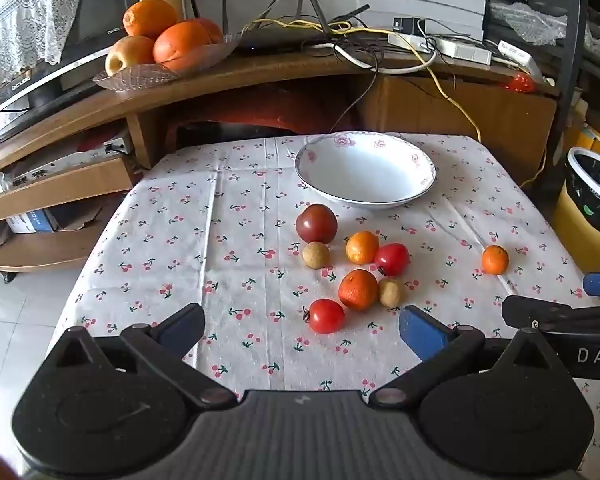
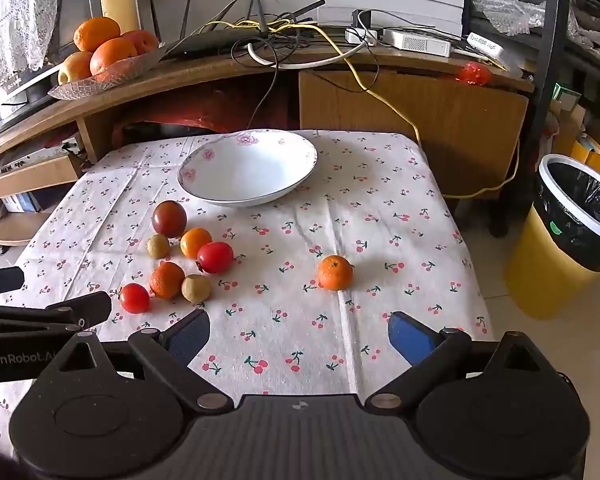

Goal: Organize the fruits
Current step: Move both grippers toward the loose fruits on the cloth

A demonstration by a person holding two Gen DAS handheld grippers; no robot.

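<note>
Fruit lies loose on the cloth-covered bench (image 1: pixel 172 240), the white bowl (image 1: pixel 366 168) behind it empty. Both left tongs (image 1: pixel 302 330) and right tongs (image 2: pixel 298 334) hover spread wide, holding nothing. Best start is probably the lone mandarin (image 2: pixel 335 272) ahead of the right tongs: close gently across its middle, since the dimpled skin is soft. The glossy, round red tomato (image 1: pixel 326 316) nearest the left tongs would likely roll or slip.

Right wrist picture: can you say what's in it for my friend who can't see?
An open right gripper hovers over a cherry-print tablecloth with eight small fruits. One mandarin sits apart from the rest, and an empty white bowl waits behind.
</note>
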